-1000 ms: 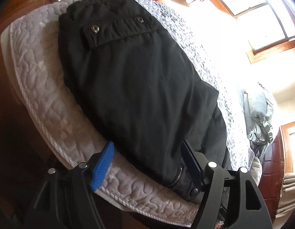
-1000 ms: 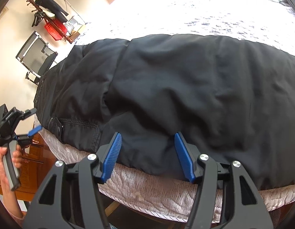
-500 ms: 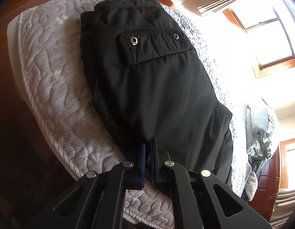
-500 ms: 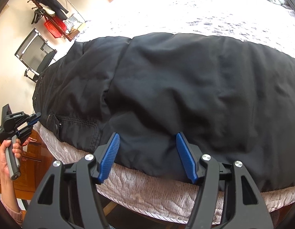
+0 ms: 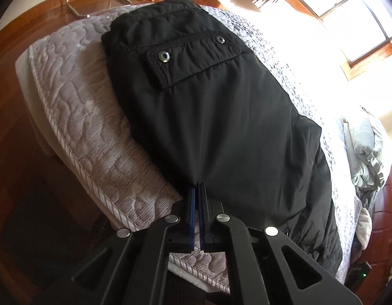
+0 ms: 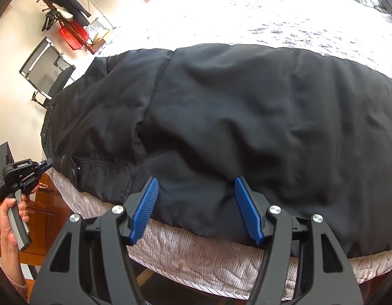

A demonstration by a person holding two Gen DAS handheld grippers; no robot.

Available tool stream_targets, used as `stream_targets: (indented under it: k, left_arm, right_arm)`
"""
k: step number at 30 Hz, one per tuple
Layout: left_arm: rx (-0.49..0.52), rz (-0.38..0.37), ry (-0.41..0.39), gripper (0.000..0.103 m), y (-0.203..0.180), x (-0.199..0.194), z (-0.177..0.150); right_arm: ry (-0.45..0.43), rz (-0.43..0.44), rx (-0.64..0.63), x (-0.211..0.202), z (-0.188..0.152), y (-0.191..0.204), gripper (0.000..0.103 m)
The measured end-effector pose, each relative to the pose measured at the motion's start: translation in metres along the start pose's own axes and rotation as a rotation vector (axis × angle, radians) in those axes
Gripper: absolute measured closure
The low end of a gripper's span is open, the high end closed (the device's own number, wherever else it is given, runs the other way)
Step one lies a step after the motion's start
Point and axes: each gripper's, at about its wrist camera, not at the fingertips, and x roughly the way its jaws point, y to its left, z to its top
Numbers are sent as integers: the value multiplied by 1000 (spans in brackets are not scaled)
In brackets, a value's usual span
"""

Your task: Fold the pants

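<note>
Since a second ago the left gripper (image 5: 197, 190) has snapped its jaws together, apparently empty, at the near hem of the soft, limp black cargo pants (image 5: 221, 117) lying on the quilted grey bed (image 5: 76, 127), while the right gripper (image 6: 196, 190) straddles that hem with jaws wide, best pinched there.

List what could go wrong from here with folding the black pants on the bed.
1. The left gripper is shut at the edge of the pants; whether it caught both layers cannot be told, so one may slip out on lifting.
2. The right gripper is open around a fabric bulge near the mattress edge; pulling unevenly could drag the pants off.
</note>
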Motion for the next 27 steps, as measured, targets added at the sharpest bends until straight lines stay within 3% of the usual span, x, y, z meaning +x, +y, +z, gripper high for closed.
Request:
stream_targets:
  k: [2,4,6,8,10,15,20,27]
  left_arm:
    - [39,38,-12,98,-13,-6,0]
    - [81,55,-31,88,-25,-14,-2]
    - [148,86,-67,75,-45,-24,-8]
    - [207,101,-97,49,-70,-32,-19]
    - [295,76,-102,39,-98,-35,-33]
    - [526,-54,-24,34,-193,-6,-80]
    - [685,-99,73,34,-265,34,-130]
    - [793,-58,111,34,-286,63,-171]
  right_arm:
    - [-12,2,11,-6,-1,-5,40]
    - [-33,-1,20,-18,-3,-11,40]
    - [-61,-4,59,-35,-6,-25,37]
    - [-86,-6,120,-53,-11,-44,37]
    - [-99,-53,177,-69,-19,-64,37]
    - [-100,-193,299,-97,-40,-108,41]
    - [-102,-195,305,-95,-46,-113,41]
    - [-75,-273,227,-73,-39,-107,42]
